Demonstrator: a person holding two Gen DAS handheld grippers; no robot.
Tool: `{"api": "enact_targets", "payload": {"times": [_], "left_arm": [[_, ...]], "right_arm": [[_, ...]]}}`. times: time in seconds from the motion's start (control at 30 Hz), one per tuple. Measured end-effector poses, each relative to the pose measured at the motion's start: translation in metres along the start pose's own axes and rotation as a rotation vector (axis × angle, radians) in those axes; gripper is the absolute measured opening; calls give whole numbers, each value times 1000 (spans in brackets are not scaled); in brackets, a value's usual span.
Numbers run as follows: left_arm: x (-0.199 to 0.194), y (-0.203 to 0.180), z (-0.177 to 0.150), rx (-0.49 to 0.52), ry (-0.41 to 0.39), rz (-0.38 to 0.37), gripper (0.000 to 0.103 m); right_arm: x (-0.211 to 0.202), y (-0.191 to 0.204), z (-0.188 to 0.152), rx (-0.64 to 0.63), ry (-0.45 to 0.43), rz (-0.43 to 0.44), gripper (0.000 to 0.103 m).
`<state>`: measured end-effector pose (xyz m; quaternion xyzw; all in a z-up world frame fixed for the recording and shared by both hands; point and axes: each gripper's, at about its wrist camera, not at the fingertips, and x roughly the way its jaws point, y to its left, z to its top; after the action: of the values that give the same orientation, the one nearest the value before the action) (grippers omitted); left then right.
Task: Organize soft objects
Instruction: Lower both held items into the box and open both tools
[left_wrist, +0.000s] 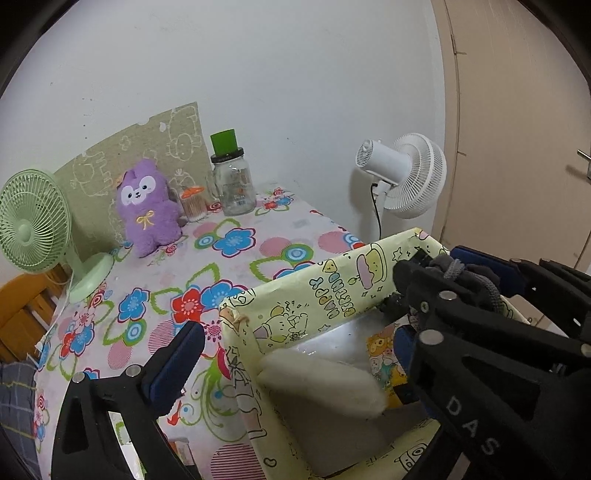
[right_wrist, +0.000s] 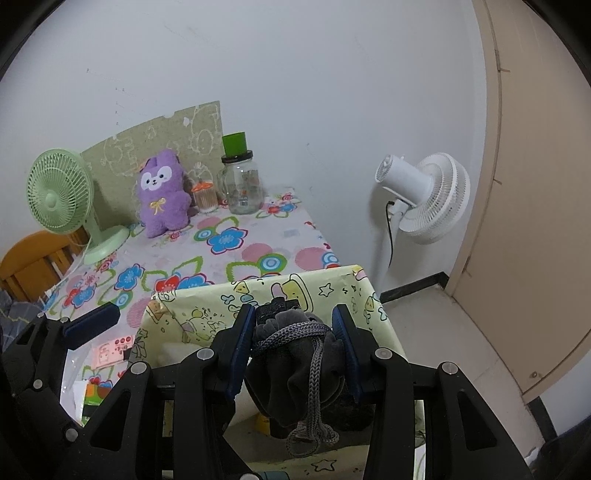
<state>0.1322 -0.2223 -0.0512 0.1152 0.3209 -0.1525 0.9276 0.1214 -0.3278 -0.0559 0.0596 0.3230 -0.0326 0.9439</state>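
A yellow cartoon-print box (left_wrist: 332, 291) (right_wrist: 207, 306) stands on the flowered table at its near right corner. A white soft piece (left_wrist: 325, 384) lies inside it. My right gripper (right_wrist: 293, 314) (left_wrist: 432, 263) is shut on a grey drawstring pouch (right_wrist: 295, 362) (left_wrist: 456, 273), which hangs over the box opening. My left gripper (left_wrist: 295, 345) is open wide with nothing between its pads. Its left finger (left_wrist: 184, 354) (right_wrist: 94, 320) is over the tablecloth outside the box's left wall, and its right finger is over the box. A purple plush (left_wrist: 149, 208) (right_wrist: 162, 195) sits upright at the back of the table.
At the back stand a green desk fan (left_wrist: 33, 225), a glass jar with a green cup on top (left_wrist: 234, 184) and a small cotton-swab tub (left_wrist: 194, 203). A white standing fan (left_wrist: 406, 175) and a door are to the right, and a wooden chair (left_wrist: 18, 314) to the left.
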Motion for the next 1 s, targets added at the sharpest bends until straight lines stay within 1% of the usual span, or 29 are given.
{"api": "enact_targets", "payload": {"times": [0.13,0.17,0.23,0.3,0.37,0.7,1.0], "left_arm": [[1,2,0,-3,4,-4,103],[1,3,0,-5,5,-2,103],[1,5,-1,-3,9,4,103],[1,7,-2,-7,14,7,103],[1,9,-3,-14,17,6,103],[-12,26,-10,-42,10,16,103],[-31,42,-18,-62,-8,23,103]], "right_arm": [[5,4,0,-6,5,9,49],[7,5,0,-7,6,12,52],[9,7,0,-8,13,21,59],[10,9,0,-7,18,24,74],[8,11,0,-11,20,20,79],[-5,25,-2,-16,2,-10,92],[-24,43,-5,-32,-40,-31,98]]}}
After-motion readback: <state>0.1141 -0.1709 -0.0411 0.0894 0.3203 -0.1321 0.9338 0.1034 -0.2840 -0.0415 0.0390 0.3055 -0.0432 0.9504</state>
